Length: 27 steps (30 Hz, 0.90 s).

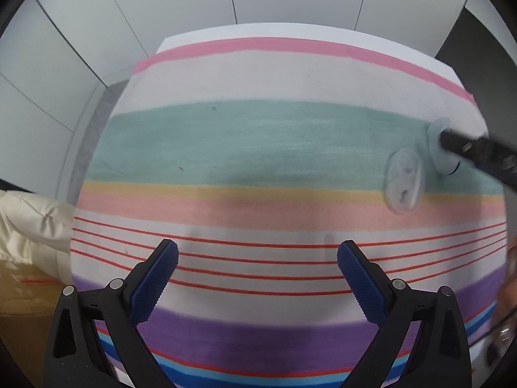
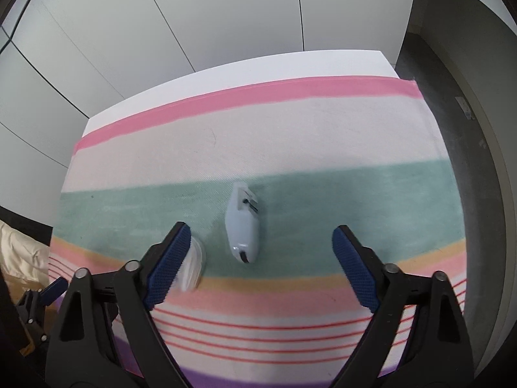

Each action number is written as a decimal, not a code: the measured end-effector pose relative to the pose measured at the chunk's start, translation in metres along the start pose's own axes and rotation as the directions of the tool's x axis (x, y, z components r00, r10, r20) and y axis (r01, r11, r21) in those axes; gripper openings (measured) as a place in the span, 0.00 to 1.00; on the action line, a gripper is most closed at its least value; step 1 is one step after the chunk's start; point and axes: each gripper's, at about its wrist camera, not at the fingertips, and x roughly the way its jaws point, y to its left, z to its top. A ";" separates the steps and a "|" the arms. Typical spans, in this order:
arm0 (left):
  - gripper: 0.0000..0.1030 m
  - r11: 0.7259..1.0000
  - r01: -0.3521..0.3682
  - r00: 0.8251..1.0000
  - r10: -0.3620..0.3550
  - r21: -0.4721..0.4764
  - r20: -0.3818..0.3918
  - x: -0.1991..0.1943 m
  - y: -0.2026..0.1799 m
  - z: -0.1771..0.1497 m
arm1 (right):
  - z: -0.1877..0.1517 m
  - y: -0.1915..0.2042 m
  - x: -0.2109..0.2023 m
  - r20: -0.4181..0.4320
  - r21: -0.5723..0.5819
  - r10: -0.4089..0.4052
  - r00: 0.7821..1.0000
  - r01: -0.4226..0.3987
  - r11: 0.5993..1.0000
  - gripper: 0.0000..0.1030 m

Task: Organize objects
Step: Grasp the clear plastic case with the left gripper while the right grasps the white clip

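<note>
A pale blue plastic item with a black slider lies on the green band of the striped cloth. My right gripper hovers open above it, the item between the fingers with neither pad touching it. A clear oval piece lies just left of it, half hidden by the left finger. In the left wrist view the clear piece and the blue item sit far right, with a right-gripper finger over them. My left gripper stands open and empty over the thin red lines.
The cloth covers a white table whose far edge meets grey wall panels. Cream padded fabric and a cardboard box sit off the left side. Dark floor lies to the right. A blurred hand shows at the right rim.
</note>
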 end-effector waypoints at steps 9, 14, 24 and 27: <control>0.97 0.996 0.035 0.999 -0.038 0.087 0.028 -0.009 -0.047 0.010 | -0.009 -0.012 0.010 -0.005 -0.033 -0.022 1.000 0.022 0.999 0.15; 0.97 0.990 0.024 1.000 -0.023 0.140 -0.006 0.004 -0.088 0.016 | -0.013 -0.035 -0.001 -0.006 0.006 -0.004 1.000 0.004 1.000 0.15; 0.68 0.986 0.082 0.996 -0.085 0.147 0.011 0.018 -0.111 0.033 | -0.025 -0.053 -0.003 -0.029 0.001 -0.009 1.000 0.009 1.000 0.15; 0.38 0.983 0.051 0.998 -0.056 0.178 0.024 0.010 -0.115 0.034 | -0.027 -0.055 -0.007 -0.029 -0.018 -0.019 0.999 0.018 1.000 0.15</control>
